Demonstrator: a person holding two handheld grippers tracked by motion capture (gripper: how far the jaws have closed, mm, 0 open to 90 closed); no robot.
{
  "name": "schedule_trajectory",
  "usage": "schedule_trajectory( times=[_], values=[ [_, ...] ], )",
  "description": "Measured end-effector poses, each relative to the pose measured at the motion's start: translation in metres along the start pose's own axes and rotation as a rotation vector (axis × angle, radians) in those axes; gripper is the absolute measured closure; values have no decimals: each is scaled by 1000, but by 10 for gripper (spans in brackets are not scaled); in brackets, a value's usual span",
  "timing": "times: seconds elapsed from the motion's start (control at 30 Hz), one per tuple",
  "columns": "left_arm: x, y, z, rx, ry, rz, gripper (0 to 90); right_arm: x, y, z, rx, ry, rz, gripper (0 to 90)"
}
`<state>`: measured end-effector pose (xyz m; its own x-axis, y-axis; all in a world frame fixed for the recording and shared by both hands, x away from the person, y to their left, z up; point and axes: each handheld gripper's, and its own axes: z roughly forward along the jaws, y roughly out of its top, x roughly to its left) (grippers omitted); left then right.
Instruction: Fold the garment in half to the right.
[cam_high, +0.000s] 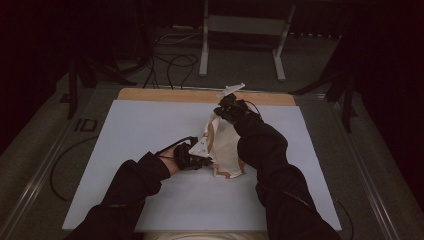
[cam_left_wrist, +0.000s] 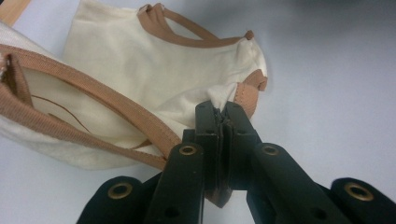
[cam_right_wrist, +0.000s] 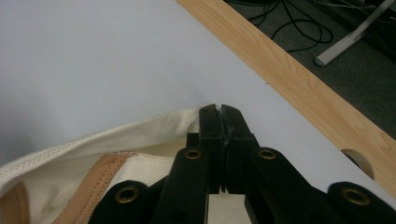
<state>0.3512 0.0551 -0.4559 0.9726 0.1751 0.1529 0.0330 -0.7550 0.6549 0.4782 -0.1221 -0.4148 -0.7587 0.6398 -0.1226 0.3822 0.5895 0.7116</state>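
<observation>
Both claws clamp the cream tank top (cam_high: 226, 145): left claw (cam_left_wrist: 223, 119) near a tan-trimmed strap, right claw (cam_right_wrist: 219, 116) on the hem; probably spreading it, so tension should stay even above the table (cam_high: 150, 130).

The high view is dim with dark corners; both gripper views are brighter, the near jaws slightly soft.

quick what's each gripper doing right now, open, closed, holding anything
Left gripper: closed, pinching a corner of the cream cloth bag.
Right gripper: closed, pinching the bag's cream edge, lifted off the table.
</observation>
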Motion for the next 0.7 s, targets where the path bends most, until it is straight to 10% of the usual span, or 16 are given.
schedule_trajectory(
  times=[0.7],
  values=[
    [0,17,12,6,-23,16,867,-17,-22,-18,-9,-26,42,890]
  ],
)
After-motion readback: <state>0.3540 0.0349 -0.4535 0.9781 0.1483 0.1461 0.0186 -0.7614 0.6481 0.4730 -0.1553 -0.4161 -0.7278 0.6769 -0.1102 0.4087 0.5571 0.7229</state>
